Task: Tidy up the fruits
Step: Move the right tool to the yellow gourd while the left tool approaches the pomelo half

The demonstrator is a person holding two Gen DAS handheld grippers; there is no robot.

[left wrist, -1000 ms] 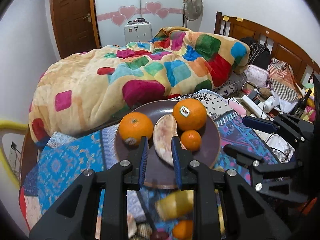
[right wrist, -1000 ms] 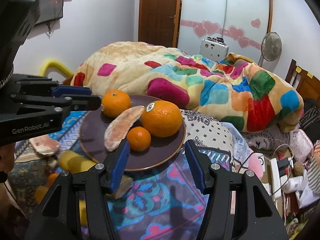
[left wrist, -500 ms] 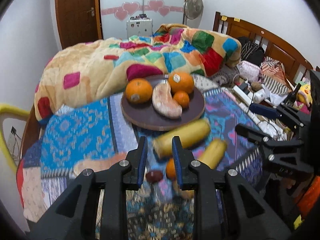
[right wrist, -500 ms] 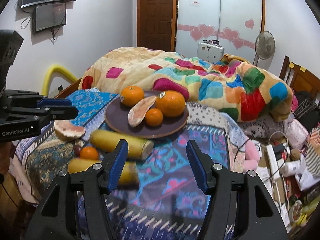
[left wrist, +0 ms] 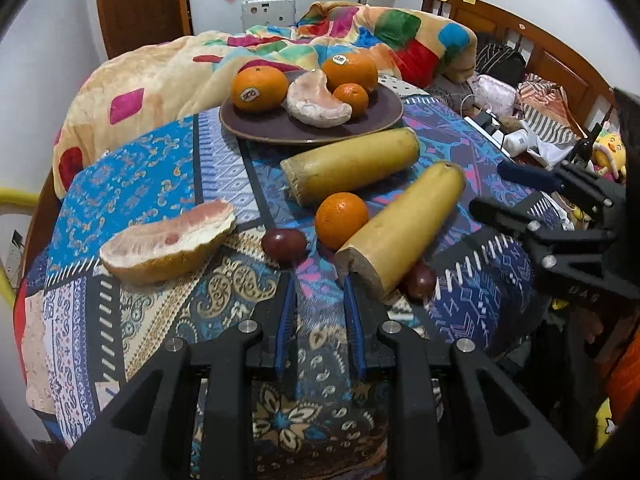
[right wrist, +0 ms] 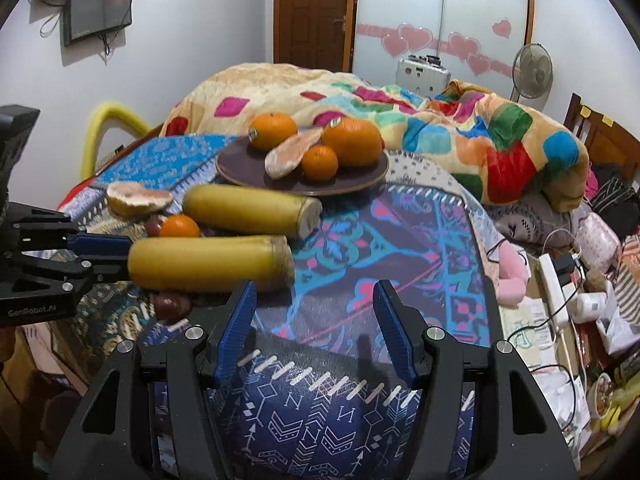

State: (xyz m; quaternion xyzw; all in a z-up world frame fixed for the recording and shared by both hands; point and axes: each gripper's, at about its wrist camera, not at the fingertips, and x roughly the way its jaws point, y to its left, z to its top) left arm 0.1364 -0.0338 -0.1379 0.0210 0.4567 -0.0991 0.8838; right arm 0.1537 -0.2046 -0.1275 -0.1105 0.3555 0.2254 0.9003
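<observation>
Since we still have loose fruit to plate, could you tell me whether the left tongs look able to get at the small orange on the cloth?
Probably yes. The orange lies just ahead of the left tongs, with bare cloth between. The near yellow fruit touches its right side, and the jaws stand nearly shut, so they must open first.

Home bedroom: bed (right wrist: 400, 120), wardrobe (right wrist: 440, 20).

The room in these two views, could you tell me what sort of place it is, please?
Most likely a home bedroom. A bed with a wooden headboard carries a rumpled patchwork blanket, a wardrobe with heart stickers lines the far wall, and a standing fan sits beside it.
</observation>
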